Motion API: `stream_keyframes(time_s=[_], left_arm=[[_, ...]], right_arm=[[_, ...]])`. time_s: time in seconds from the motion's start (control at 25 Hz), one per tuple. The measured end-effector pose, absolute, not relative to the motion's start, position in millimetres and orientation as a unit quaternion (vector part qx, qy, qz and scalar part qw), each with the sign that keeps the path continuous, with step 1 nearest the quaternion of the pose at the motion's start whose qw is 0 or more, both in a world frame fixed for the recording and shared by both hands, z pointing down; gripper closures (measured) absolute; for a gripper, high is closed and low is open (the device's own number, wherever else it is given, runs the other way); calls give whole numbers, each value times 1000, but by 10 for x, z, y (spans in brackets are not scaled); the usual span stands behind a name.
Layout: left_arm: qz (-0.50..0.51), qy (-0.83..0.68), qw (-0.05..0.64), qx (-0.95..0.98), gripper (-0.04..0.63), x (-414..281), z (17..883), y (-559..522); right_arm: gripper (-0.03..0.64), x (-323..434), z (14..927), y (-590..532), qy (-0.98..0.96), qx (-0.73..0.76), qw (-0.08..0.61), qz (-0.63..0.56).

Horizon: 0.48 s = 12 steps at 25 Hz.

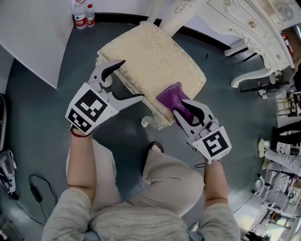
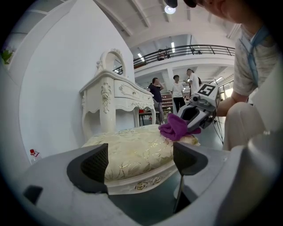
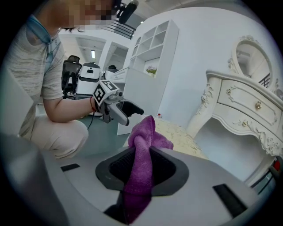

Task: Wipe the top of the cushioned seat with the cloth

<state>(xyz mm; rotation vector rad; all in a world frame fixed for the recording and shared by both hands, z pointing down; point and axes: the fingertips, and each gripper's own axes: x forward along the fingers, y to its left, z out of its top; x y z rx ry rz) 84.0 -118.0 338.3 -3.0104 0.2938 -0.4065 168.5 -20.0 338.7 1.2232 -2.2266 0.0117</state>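
Two claws work at a cream cushioned seat [image 1: 150, 56] in the head view. It fills the upper middle of the frame, standing on a grey floor [image 1: 42, 113]. The right claw [image 1: 187, 112] is closed on a purple cloth [image 1: 171, 96], whose bunched free end rests on the seat's lower right corner. The left claw [image 1: 131, 80] stands open at the seat's lower left edge, with nothing in it. An ornate white dressing table [image 1: 249, 28] fills the upper right, and two bottles [image 1: 82, 14] stand at the upper left.

In the left gripper view, the left claw [image 2: 141, 161] has its jaws wide apart. The cushioned seat [image 2: 132, 150], with its gold-patterned fabric and carved rim, lies beyond and between them, and whether they touch it I cannot tell. At right of centre the cloth [image 2: 174, 127] sits bunched on the far corner, with the right claw [image 2: 190, 119] behind it.

The right gripper view shows the right claw [image 3: 141, 170] pinching the cloth [image 3: 141, 145] along its folded middle. One end hangs towards the camera and the other stands up in a soft peak over the seat [image 3: 177, 134]. The left claw [image 3: 132, 117] shows at left of centre.

I judge the wiping to be at its start or at the end of a stroke, since the cloth covers only one corner. The next move calls for pressing the wad flat and dragging it across the top towards the upper left of the head view.
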Motion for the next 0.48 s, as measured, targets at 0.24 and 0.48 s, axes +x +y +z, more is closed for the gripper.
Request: stream_keyframes(time_s=[0.24,0.48], left_arm=[[-126,95,50,-986,128,874,3343,-1165],[-99,92,42,-990,228,915,3300,-1159]], right_arm=[[525,2240,3370,-351,-805,520,285,21],[525,2610,3402,-498,-783,552,286,30]])
